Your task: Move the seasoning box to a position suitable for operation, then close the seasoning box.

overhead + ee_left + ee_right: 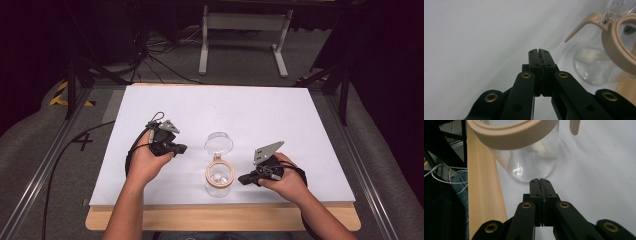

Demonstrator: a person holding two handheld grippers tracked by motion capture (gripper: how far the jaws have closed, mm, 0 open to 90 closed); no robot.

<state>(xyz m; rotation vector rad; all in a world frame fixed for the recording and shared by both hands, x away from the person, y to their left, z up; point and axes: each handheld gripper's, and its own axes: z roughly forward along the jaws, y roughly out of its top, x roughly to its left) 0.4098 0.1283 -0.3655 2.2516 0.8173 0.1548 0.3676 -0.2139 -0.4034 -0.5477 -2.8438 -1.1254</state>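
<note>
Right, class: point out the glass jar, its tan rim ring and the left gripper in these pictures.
glass jar point(219, 186), high view, on its clear lower wall.
tan rim ring point(506, 135), right gripper view, on the ring's outer band.
left gripper point(539, 53), left gripper view, at the tips of its closed jaws.

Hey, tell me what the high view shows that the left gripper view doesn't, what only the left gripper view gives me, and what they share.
High view alone: both hands, the left gripper and the right gripper on either side of the clear glass jar, its round clear lid swung back open, and the grey floor with a white stand beyond the table. Left gripper view alone: that gripper's black jaws pressed together with nothing between them, and a pale lump inside the jar's base. Shared: the jar, its beige ring collar, and the white table cover.
</note>
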